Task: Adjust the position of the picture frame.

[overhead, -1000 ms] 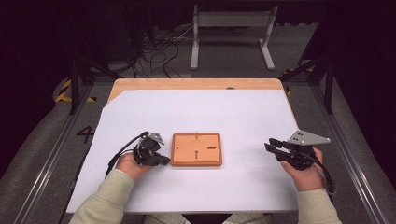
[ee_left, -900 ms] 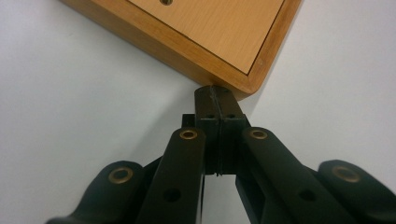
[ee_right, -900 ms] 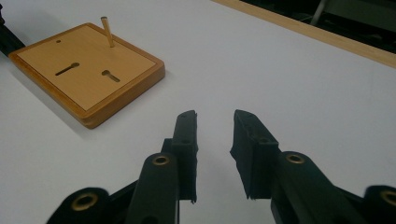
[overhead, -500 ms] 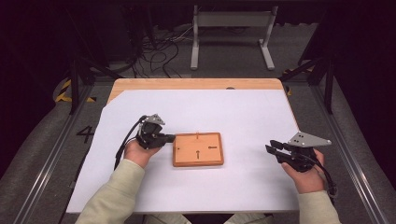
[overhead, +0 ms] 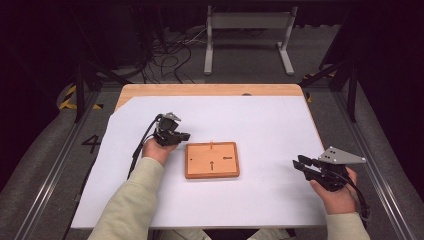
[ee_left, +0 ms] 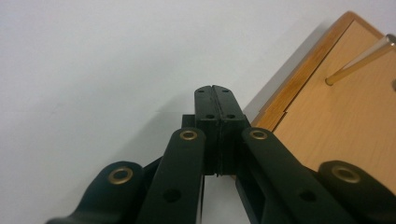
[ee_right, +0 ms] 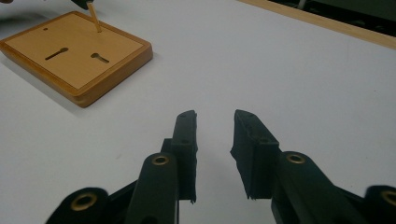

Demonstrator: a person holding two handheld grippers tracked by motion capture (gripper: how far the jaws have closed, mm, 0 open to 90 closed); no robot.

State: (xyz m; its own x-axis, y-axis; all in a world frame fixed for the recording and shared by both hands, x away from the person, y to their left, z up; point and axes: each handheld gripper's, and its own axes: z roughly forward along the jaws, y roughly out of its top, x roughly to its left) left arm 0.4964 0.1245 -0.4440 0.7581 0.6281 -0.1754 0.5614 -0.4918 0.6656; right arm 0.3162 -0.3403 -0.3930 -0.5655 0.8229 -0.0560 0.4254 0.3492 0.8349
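So the job here looks like peg-in-board stuff: there's a wooden board (overhead: 212, 160) sitting mid-table on the white sheet (overhead: 260, 120), with a thin wooden peg (ee_right: 93, 17) standing up near its far edge and a couple of keyhole-shaped slots (ee_right: 74, 55) cut in the top.

My read is the peg is already planted and the left gripper (overhead: 184, 135) is off it, hanging just beside the board's far-left corner. In the left gripper view its jaws are pressed flat together with nothing between them, and the board's corner (ee_left: 275, 114) sits just to the side, peg (ee_left: 359, 63) leaning across the upper right. It isn't touching the board as far as I can tell.

The right gripper (overhead: 300, 164) sits well apart on the right side of the sheet, pointing back toward the board. Its jaws stand partly open, a clear gap, holding nothing and hovering over bare sheet.

Next move, I'd guess, is either gripper coming in on the peg. That calls for jaws opened a bit, lined up either side of that skinny stick, and a gentle squeeze so it doesn't tip or snap.
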